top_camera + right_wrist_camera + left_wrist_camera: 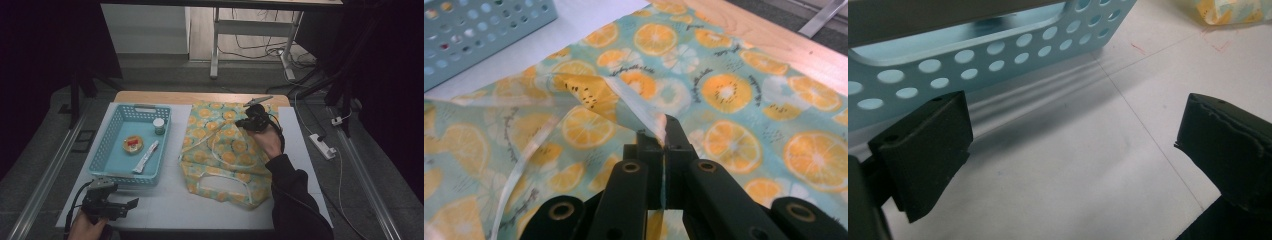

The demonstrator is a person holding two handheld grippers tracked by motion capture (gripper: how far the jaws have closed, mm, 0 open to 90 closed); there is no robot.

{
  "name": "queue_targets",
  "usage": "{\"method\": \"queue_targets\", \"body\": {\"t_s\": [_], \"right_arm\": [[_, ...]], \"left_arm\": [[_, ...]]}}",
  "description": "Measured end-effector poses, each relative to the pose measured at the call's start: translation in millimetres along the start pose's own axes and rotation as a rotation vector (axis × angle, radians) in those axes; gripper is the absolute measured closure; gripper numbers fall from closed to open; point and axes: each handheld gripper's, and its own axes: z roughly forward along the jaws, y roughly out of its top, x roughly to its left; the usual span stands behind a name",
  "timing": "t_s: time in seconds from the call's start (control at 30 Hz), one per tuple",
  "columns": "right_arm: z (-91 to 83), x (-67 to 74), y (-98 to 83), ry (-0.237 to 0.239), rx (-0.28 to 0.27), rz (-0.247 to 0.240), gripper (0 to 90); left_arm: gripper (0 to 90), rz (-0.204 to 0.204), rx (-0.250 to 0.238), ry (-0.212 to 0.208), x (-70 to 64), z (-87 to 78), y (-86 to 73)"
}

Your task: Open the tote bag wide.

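1. Left gripper (pixel 131 205): held low at the near left corner of the white table surface (pixel 170 207), near the person's edge. In the left gripper view its jaws stand wide apart with bare white surface between them and nothing held.

2. Blue basket (pixel 998 47): its perforated near wall lies just beyond the left gripper's jaws, apart from them. In the high view the basket sits along the table's left side, its left wall close to the table's left edge. Inside lie a small green-lidded jar (pixel 159 126), a round yellow item (pixel 133 144) and a white sachet (pixel 145 157), each apart from the others.

3. Open room: a clear strip of white surface runs along the near edge between the left gripper and the person's right sleeve (pixel 295 200). A narrow white gap separates the basket's right wall from the bag.

4. Fabric bag (pixel 225 150): orange-slice print on teal, lying flat at table centre, white handle loop at its near end. Its far end reaches the bare wooden strip (pixel 150 97) at the table's far edge.

5. Right gripper (pixel 253 121): over the bag's far right part. In the right gripper view its jaws are closed tight on a pinched fold of the bag's cloth at a white-trimmed edge, which rises off the table.
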Motion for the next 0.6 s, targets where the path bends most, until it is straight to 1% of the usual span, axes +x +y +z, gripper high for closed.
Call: {"method": "queue_targets", "body": {"t_s": [0.1, 0.27, 0.33, 0.4, 0.43, 0.53, 0.6], "right_arm": [[5.7, -4.5, 3.5, -0.014, -0.007, 0.005, 90.0], [22.1, -14.0, 1.9, -0.053, 0.023, 0.016, 89.9], [31.0, -17.3, -2.5, -0.063, 0.045, 0.019, 89.9], [45.4, -20.9, -13.4, -0.069, 0.08, 0.03, 89.5], [45.4, -20.9, -13.4, -0.069, 0.08, 0.03, 89.5], [55.0, -22.1, -22.8, -0.065, 0.099, 0.032, 87.7], [58.4, -22.3, -27.8, -0.06, 0.099, 0.041, 83.5]], "left_arm": [[1.7, 0.0, 0.0, 0.0, 0.0, -0.1, -0.1], [1.7, 0.0, 0.0, -0.001, 0.0, 0.0, 0.0], [1.7, -0.001, 0.0, -0.001, 0.2, 0.0, 0.0], [1.7, -0.001, 0.0, -0.001, 0.2, -0.1, -0.1], [1.7, -0.001, 0.0, -0.002, 0.3, -0.1, -0.1], [1.7, -0.003, 0.0, -0.003, 0.5, -0.1, -0.1], [1.8, -0.003, 0.0, -0.002, 0.5, -0.1, -0.1]]}}
